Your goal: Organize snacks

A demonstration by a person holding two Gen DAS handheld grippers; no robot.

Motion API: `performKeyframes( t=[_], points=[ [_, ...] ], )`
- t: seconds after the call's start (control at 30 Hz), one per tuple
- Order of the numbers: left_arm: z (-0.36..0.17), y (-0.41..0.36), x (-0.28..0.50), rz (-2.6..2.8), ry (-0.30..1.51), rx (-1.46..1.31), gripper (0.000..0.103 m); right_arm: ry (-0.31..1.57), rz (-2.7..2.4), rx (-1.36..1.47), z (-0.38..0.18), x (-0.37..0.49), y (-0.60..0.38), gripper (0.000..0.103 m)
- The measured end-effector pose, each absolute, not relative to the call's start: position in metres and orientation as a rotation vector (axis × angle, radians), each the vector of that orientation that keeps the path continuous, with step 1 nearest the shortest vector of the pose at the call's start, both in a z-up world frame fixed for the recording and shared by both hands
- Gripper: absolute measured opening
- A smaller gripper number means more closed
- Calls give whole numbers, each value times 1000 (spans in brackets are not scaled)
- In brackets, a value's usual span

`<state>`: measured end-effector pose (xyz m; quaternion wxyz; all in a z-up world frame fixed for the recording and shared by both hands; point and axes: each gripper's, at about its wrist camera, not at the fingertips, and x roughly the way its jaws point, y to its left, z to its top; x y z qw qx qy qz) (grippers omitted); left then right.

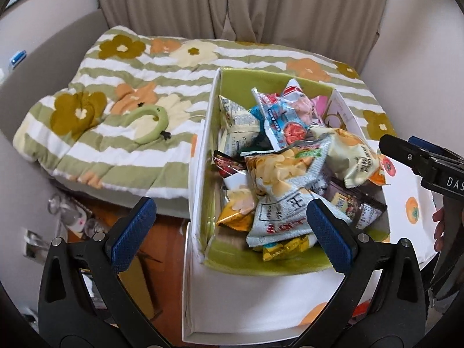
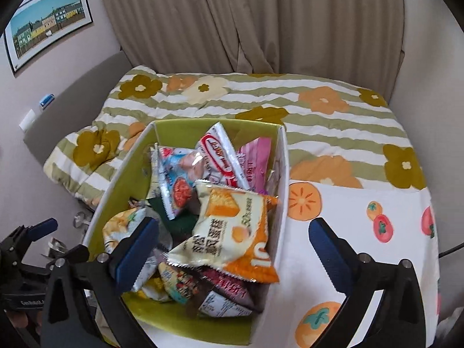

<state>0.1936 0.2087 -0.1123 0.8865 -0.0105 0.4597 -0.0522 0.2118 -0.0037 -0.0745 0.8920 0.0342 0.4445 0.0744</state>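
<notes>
Left hand-held gripper (image 1: 232, 232) spread wide at lower frame, right hand-held gripper (image 2: 233, 249) likewise spread, both empty, snack packets (image 1: 278, 168) heaped in green-lined box (image 1: 203, 150) at centre, floral quilt (image 1: 116, 87) behind.

right gripper (image 1: 411, 156): white letters "DAS" on its black body, cut off at the frame edge.
left gripper (image 2: 32, 264): small white "GenRobot" on its black body, the ending unclear.
orange-and-cream bag (image 2: 232, 232), just ahead of the right gripper's left finger: large Chinese characters and white "is" on the orange corner; the small print is too fine to read.
grey chip bag (image 1: 285, 200), between the left gripper's fingers: the character "王" in a box; red characters below are unclear.
</notes>
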Motion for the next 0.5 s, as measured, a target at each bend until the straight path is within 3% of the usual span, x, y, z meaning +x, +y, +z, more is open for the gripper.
performKeyframes(
  t=[0.5],
  points=[
    [14,134,80,-140,643,11,103,702,62,25,29,92,-58,103]
  ],
)
